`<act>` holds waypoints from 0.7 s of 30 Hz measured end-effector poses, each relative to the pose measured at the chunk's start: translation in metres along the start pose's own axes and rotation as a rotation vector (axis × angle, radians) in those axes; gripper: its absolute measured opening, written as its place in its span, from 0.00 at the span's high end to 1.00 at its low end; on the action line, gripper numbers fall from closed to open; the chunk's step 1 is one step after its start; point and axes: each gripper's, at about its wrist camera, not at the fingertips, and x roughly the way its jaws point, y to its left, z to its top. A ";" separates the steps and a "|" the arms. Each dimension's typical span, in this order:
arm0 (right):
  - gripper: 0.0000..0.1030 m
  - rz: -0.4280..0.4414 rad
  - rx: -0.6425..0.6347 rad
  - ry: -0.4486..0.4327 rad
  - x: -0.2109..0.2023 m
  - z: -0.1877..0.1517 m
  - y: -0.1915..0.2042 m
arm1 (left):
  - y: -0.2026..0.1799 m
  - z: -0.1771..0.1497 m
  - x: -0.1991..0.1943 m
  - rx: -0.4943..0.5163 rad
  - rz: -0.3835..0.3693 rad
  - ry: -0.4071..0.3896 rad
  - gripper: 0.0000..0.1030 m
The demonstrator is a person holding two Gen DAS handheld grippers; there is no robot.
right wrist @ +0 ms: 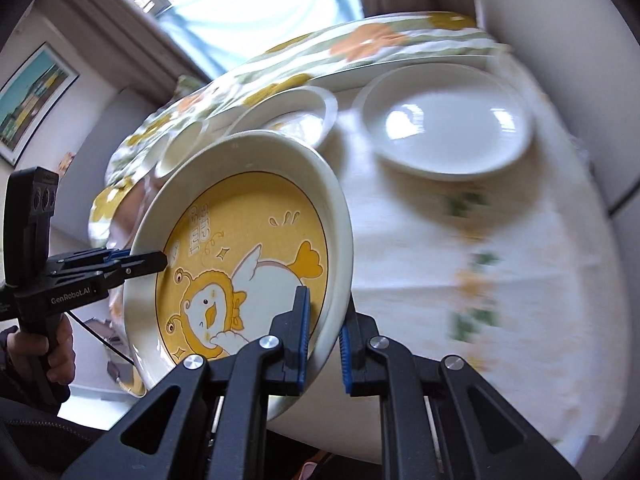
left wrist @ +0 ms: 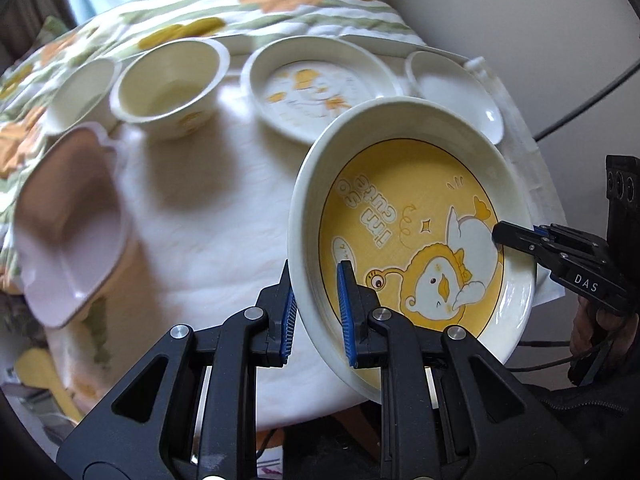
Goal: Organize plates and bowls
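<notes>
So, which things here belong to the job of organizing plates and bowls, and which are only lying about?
Belong to the job:
- yellow duck plate, held at its rim by left gripper and right gripper
- white plate
- patterned plate
- cream bowl
- pink dish

Only lying about:
- floral cloth
- framed picture
- black cable

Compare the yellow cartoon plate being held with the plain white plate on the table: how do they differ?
The yellow cartoon plate is printed with a duck drawing; the plain white plate is bare. The yellow one is tilted in the air, gripped at opposite rims by both grippers; the white one lies flat on the table. Both are round with raised white rims.
</notes>
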 end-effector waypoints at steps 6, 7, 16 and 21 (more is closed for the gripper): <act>0.88 0.040 -0.028 0.072 0.044 -0.004 0.044 | 0.070 -0.025 0.000 -0.081 -0.001 0.039 0.85; 0.88 0.039 -0.035 0.086 0.053 -0.006 0.052 | 0.078 -0.030 0.002 -0.088 0.002 0.046 0.85; 0.88 0.012 -0.043 0.107 0.090 -0.010 0.079 | 0.116 -0.053 0.022 -0.101 -0.020 0.081 0.85; 0.88 0.012 -0.041 0.083 0.094 -0.010 0.080 | 0.126 -0.055 0.025 -0.093 -0.010 0.059 0.85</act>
